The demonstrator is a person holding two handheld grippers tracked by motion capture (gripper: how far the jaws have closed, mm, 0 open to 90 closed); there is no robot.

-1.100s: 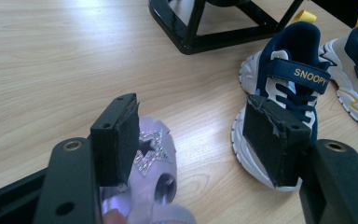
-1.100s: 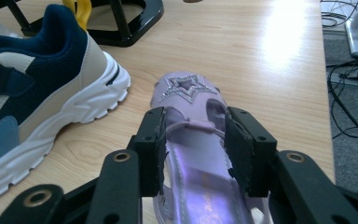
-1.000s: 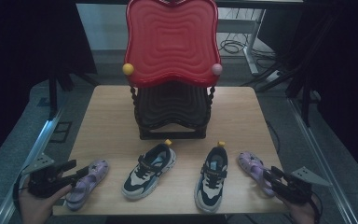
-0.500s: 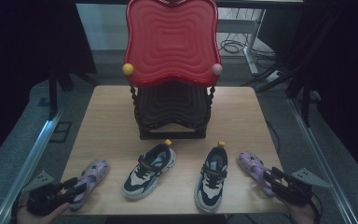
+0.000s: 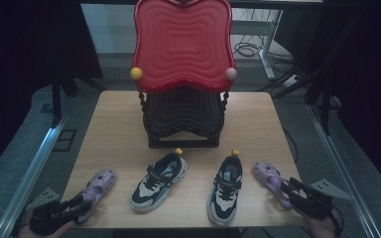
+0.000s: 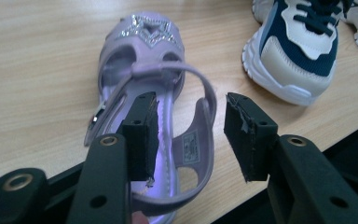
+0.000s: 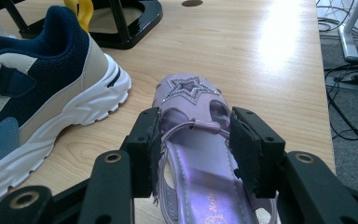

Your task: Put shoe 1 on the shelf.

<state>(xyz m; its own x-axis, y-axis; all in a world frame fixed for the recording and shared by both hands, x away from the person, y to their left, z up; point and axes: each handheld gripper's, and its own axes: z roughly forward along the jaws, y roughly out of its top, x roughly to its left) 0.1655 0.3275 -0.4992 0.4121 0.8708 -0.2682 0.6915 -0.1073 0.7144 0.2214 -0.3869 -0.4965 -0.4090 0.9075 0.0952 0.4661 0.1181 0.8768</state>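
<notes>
Two purple sandals lie at the table's front corners. The left sandal points away from me. My left gripper stands open at its heel, and the heel strap loops between the jaws without being pinched. The right sandal has a glitter star on its toe. My right gripper is open, its jaws straddling the sandal's sides at the ankle strap, close to them. Between the sandals stand two navy-and-white sneakers.
A black stand with a red wavy top occupies the table's back middle, its base just behind the sneakers. The wooden table has bare room left and right of the stand. Cables lie on the floor to the right.
My left gripper has drawn back toward the table's front edge, away from the left sandal's middle to its heel. The right gripper and the right sandal have stayed put.
</notes>
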